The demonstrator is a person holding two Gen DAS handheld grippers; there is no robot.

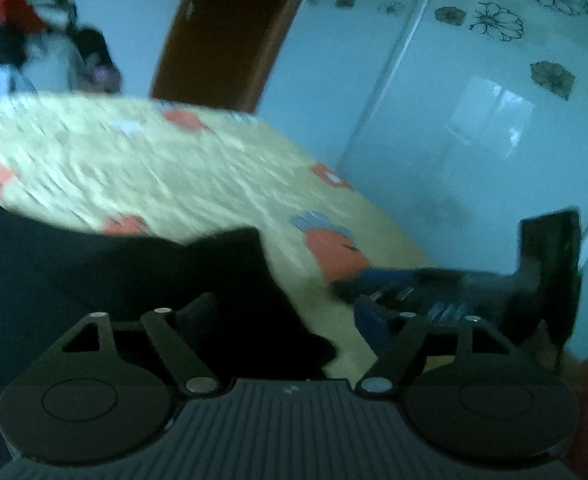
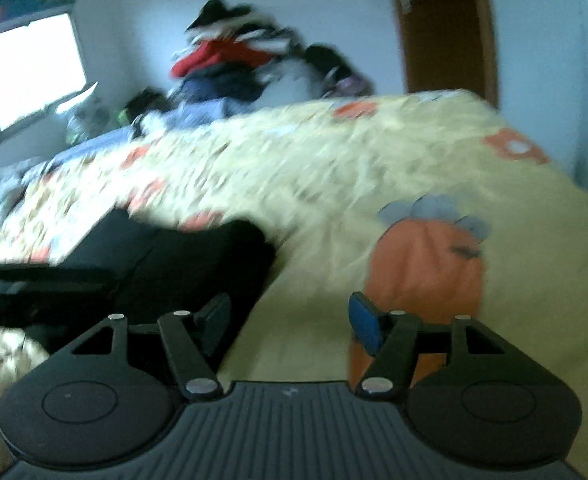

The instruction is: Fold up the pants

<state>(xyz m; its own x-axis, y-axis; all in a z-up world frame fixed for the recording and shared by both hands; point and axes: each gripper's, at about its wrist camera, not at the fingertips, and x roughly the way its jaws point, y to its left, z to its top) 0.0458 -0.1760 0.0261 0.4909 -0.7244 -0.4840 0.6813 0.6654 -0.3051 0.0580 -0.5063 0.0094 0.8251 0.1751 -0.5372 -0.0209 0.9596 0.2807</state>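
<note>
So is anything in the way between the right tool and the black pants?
Nothing visible. The right tool is open and empty over the yellow bedspread, and the pants lie just to its left with only bare bedspread between. The clothes pile sits far behind.

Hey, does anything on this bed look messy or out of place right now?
Yes. A heap of clothes is piled untidily at the bed's far end, and the dark pants lie rumpled at the near edge of the bedspread.

Pants (image 2: 166,256) on the bed (image 2: 333,168), clothes pile (image 2: 234,60) behind.
</note>
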